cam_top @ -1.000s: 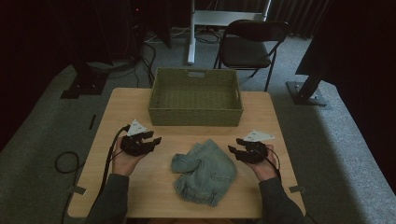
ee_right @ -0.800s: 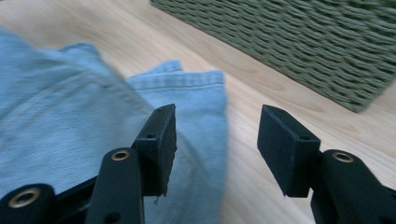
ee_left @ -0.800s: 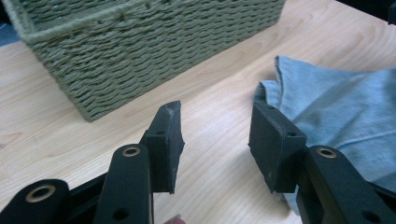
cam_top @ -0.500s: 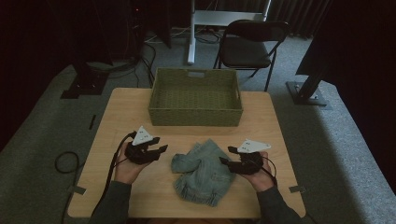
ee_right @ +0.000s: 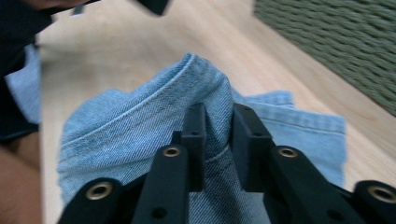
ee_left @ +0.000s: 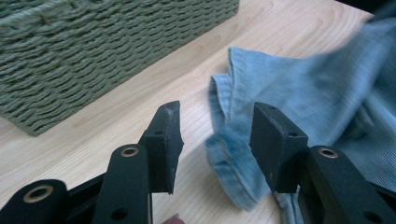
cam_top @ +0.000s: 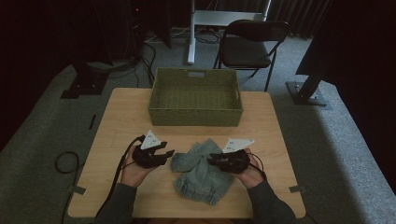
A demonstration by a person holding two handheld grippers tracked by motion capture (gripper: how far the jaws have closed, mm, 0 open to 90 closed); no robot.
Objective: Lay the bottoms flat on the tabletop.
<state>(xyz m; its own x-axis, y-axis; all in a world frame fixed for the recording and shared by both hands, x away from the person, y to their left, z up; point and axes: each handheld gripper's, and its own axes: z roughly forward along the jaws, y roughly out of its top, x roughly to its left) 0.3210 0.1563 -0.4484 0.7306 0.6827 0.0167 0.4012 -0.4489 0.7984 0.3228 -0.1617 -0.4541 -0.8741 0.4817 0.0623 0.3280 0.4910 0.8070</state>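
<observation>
A light blue denim garment lies crumpled on the front middle of the wooden table. My right gripper has come in from the garment's right side. Its jaws have just been closing, and in the right gripper view they pinch a raised fold of the denim. At the garment's left edge my left gripper stands open. In the left gripper view a hem of the denim lies between its jaws, and the pads do not touch it.
A green woven basket stands at the back middle of the table, close behind the garment; its wall shows as the basket and the basket in the gripper views. A dark chair stands on the floor beyond the table.
Both hands moved inward toward the garment. The right gripper slid left onto the cloth and its jaws closed on a fold. The left gripper reached the garment's left edge.
</observation>
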